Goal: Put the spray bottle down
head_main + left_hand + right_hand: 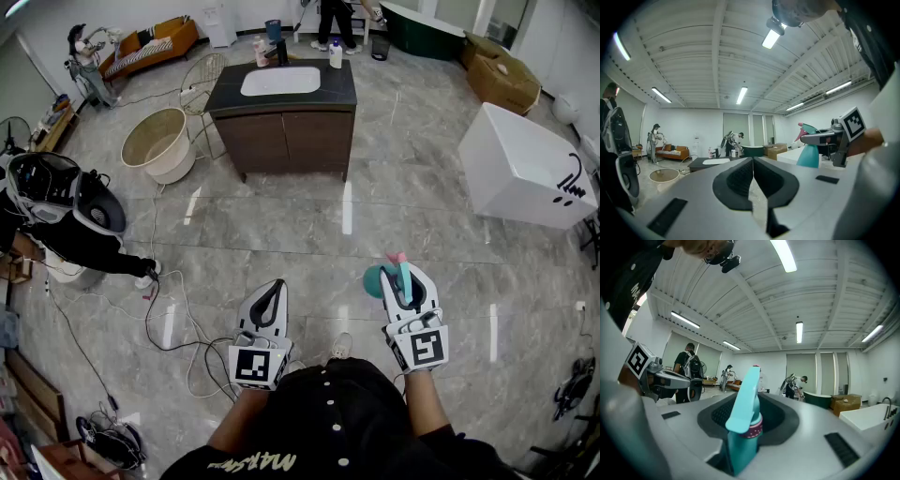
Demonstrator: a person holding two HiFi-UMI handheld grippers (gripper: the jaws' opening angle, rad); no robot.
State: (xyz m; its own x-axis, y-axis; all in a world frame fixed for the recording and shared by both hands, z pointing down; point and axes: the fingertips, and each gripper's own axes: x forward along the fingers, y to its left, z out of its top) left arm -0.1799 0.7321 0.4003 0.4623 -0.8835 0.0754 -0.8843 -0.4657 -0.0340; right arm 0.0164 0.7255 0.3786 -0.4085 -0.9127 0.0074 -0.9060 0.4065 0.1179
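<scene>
The spray bottle (381, 278) is teal with a pink nozzle tip and hangs above the floor in front of me. My right gripper (405, 281) is shut on its neck and held level. In the right gripper view the bottle (743, 427) stands upright between the dark pads (776, 416), its trigger head rising in front of the lens. My left gripper (275, 286) is held level beside it, shut, with nothing between its jaws. The left gripper view has its two pads (738, 178) meeting in a thin line, and the bottle (808, 153) off to the right.
A dark vanity cabinet with a white sink (284, 112) stands ahead. A white bathtub (525, 169) is at the right and a round beige tub (157, 142) at the left. Cables (178, 323) trail over the tiled floor. A person with backpack gear (56, 211) stands close at the left.
</scene>
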